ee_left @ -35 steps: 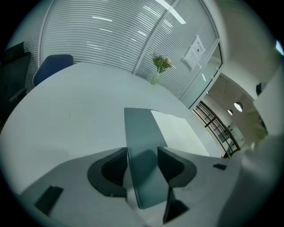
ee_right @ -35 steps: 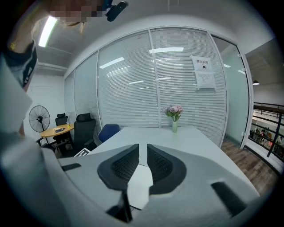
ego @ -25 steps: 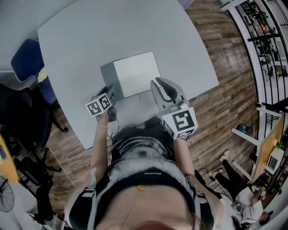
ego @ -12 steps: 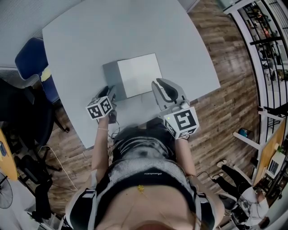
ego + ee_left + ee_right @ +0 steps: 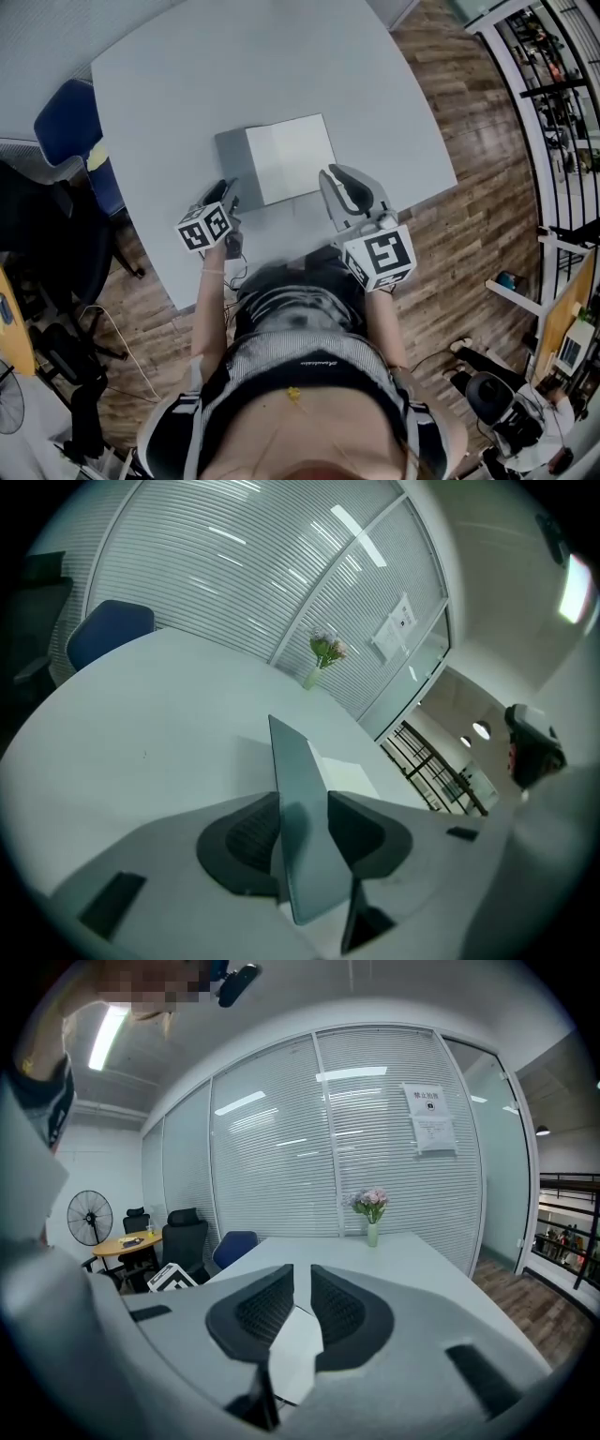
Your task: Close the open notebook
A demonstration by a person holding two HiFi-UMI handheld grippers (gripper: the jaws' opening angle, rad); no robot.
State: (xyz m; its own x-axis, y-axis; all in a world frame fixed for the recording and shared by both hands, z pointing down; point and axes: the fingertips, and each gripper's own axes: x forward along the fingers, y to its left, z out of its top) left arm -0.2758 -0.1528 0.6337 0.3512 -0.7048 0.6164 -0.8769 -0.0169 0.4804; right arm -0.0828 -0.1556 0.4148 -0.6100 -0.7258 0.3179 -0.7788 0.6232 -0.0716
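Observation:
The notebook lies open near the front of the table, with its white page (image 5: 292,157) flat. Its grey cover (image 5: 231,159) on the left is raised. In the left gripper view the cover (image 5: 298,836) stands edge-on between the jaws, and the white page (image 5: 342,775) lies behind it. My left gripper (image 5: 225,189) (image 5: 302,799) has just been closing its jaws, and the pads now sit against both faces of the cover. My right gripper (image 5: 339,183) (image 5: 302,1283) hovers at the page's near right corner. A narrow gap parts its jaws and nothing is between them. The page (image 5: 295,1340) shows through that gap.
The grey table (image 5: 187,75) stretches away beyond the notebook. A vase of flowers (image 5: 371,1213) stands at its far end. A blue chair (image 5: 66,127) is at the table's left side, with black chairs and a fan (image 5: 89,1218) beyond. Wooden floor lies to the right.
My left gripper has risen slightly at the grey cover's near edge. The right gripper has stayed where it was.

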